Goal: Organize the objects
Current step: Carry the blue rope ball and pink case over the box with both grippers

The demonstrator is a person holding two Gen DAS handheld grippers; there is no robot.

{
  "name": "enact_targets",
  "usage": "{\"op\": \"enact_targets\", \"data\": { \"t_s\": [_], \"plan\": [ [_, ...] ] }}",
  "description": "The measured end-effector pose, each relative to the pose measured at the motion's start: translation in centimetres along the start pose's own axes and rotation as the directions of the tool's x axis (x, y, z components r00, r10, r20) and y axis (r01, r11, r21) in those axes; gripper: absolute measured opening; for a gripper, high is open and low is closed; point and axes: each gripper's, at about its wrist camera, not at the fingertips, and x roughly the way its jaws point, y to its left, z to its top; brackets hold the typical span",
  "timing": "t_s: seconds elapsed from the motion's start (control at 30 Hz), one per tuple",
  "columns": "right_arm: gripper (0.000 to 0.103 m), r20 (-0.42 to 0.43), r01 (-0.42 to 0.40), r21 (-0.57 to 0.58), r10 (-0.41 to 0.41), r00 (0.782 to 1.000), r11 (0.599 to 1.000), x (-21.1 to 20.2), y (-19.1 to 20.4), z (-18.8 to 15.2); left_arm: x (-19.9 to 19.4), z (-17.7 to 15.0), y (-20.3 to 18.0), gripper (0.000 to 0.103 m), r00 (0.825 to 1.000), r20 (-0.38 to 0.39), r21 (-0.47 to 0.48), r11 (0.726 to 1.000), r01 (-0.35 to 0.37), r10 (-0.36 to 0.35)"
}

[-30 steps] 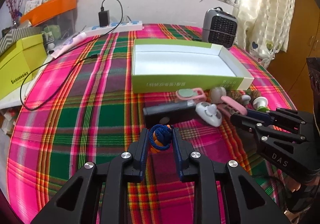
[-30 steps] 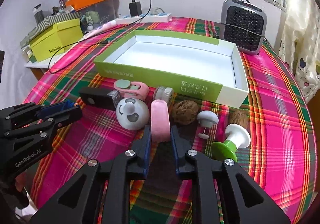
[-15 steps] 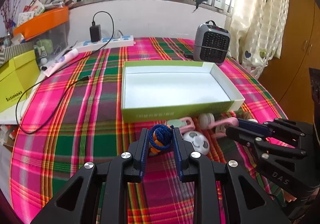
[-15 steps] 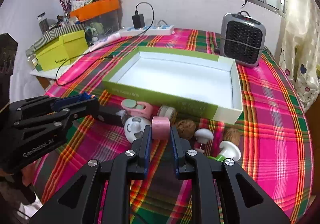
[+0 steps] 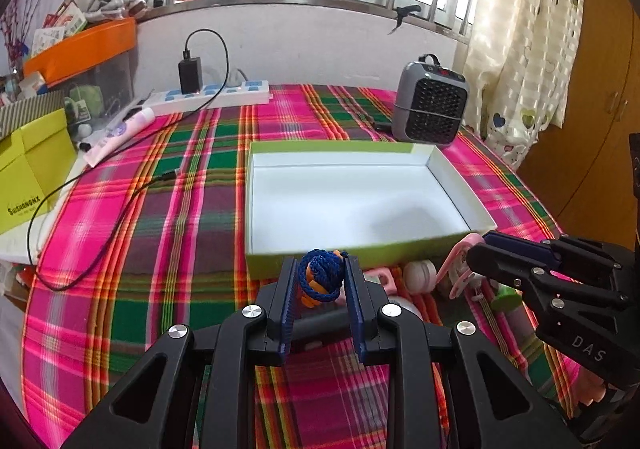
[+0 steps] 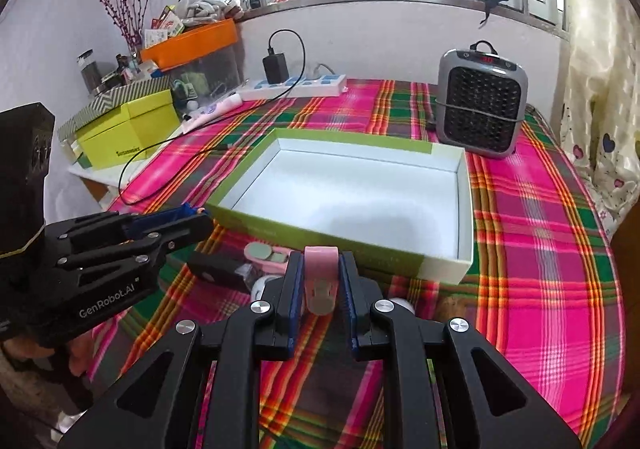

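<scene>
Blue braided cord ball with orange showing through (image 5: 321, 280) sits pinched between the two blue-padded fingers of the left tool (image 5: 321, 291), held above the plaid cloth just short of the near wall of the shallow green cardboard box with a white inside (image 5: 460, 189). It is roundish, with no clear long axis. The small pink plastic clip-shaped piece (image 6: 321, 281) is gripped between the pads of the right tool (image 6: 321, 291); its long axis runs along the fingers, rounded end pointing away toward the box (image 6: 464, 209), greyish underside toward the camera. From the left wrist view the right tool (image 5: 480, 253) reaches in from the right, with the pink piece (image 5: 460, 261) at its tip beside the box's near right corner. From the right wrist view the left tool (image 6: 196, 219) comes in from the left, close to the box's near left corner.

Below both tools, along the box's near wall, small things lie together on the counter's pink-and-green plaid cloth (image 5: 160, 241): a black oblong block (image 6: 216, 269), a pink flat piece with grey pads (image 6: 266, 255), a white round lump (image 5: 418, 275), and others too hidden to name. Behind the box stands a grey fan heater with a black grille (image 6: 482, 105), and a white power strip with a black charger (image 5: 212, 95) lies by the wall.
</scene>
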Motion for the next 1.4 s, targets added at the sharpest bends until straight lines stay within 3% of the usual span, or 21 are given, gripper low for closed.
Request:
{"op": "enact_targets", "data": {
  "t_s": [0.27,0.53,0.83,1.4],
  "plan": [
    [0.018,0.009,-0.019,-0.002,0.019,1.0,1.0,1.4,-0.7,3.5,1.7,2.8,0.8,0.021,1.0,0.009,-0.007,1.0,0.022,-0.022],
    [0.018,-0.06,-0.021,0.032,0.023,0.998,0.999,5.6,-2.7,6.5,5.6,5.5,1.2,0.022,1.0,-0.019,0.025,1.0,0.007,-0.006],
    [0.018,-0.147,-0.03,0.062,0.039,0.988,0.998,9.9,-4.5,8.1,9.8,7.3,1.3,0.022,0.998,-0.063,0.05,0.999,0.015,-0.012],
    [0.019,-0.207,-0.021,0.049,0.031,0.978,0.999,14.4,-4.8,10.5,14.0,8.7,1.8,0.022,0.992,-0.128,0.064,0.998,-0.004,0.012]
  ]
}}
